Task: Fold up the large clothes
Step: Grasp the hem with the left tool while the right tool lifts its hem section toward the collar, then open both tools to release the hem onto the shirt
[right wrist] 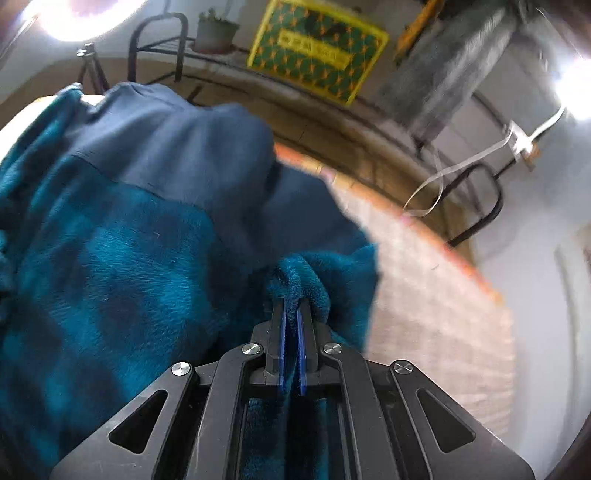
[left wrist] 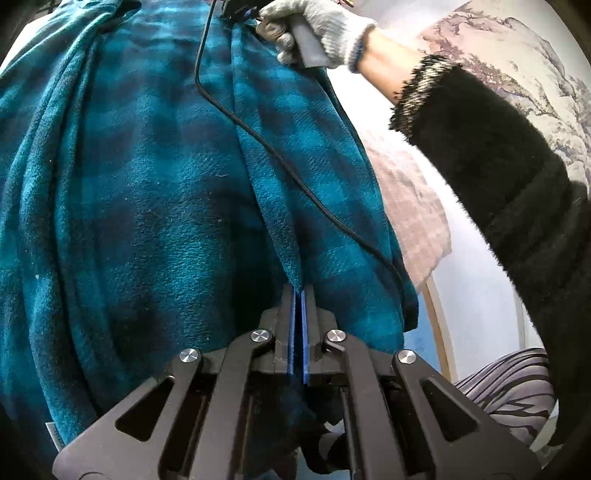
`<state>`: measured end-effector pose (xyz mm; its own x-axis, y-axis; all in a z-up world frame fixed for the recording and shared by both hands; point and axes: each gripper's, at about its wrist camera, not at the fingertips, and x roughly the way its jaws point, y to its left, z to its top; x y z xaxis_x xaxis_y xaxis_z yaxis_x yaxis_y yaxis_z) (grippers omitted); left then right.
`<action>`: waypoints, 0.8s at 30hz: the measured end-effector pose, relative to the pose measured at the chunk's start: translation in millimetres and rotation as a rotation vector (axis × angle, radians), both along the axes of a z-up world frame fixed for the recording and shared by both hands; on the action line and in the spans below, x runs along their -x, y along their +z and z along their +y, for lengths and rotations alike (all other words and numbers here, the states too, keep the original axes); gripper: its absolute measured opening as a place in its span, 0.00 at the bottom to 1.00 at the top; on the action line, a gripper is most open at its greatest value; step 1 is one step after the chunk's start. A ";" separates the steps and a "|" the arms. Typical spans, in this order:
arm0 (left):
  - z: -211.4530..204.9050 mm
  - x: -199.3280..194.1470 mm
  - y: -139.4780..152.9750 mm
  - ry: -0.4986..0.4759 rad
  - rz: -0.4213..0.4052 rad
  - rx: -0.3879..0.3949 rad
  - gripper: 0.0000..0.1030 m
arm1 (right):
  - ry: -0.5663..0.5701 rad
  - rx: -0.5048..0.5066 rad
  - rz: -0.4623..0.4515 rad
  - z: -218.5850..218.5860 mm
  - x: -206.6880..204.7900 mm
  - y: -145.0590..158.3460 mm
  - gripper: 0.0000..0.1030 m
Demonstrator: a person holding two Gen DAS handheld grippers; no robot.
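A large teal and dark blue checked fleece garment (left wrist: 147,192) hangs in front of me and fills most of the left wrist view. My left gripper (left wrist: 299,291) is shut on one edge of it. The gloved right hand (left wrist: 317,29) with the other gripper's handle is at the top, at the far end of the same edge. In the right wrist view my right gripper (right wrist: 291,301) is shut on a bunched fold of the fleece garment (right wrist: 110,258), whose plain navy lining (right wrist: 177,147) shows above.
A black cable (left wrist: 258,140) runs across the cloth. A pale checked bed cover (right wrist: 436,314) lies below right. A yellow and green box (right wrist: 317,48), a metal rack (right wrist: 159,48) and a plant pot (right wrist: 214,33) stand beyond. A patterned wall hanging (left wrist: 517,74) is at right.
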<state>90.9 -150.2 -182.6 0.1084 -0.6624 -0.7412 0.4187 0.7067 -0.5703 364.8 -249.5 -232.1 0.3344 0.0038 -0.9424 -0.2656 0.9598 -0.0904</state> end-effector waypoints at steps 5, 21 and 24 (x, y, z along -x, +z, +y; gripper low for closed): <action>-2.1 1.8 2.9 0.005 -0.023 -0.022 0.00 | -0.103 -0.196 0.023 -39.3 -5.6 25.5 0.07; 3.7 66.3 69.2 -0.033 -0.264 -0.044 0.00 | -0.282 -0.549 -0.206 -206.6 192.2 220.6 0.21; -20.3 84.4 74.1 -0.133 -0.289 -0.051 0.16 | -0.312 -0.565 -0.247 -229.5 231.5 241.6 0.21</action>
<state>6.5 -170.6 -108.5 0.2344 -0.6481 -0.7246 0.6490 0.6593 -0.3797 133.3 -479.0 9.5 0.6043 0.3404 -0.7204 -0.0058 0.9060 0.4233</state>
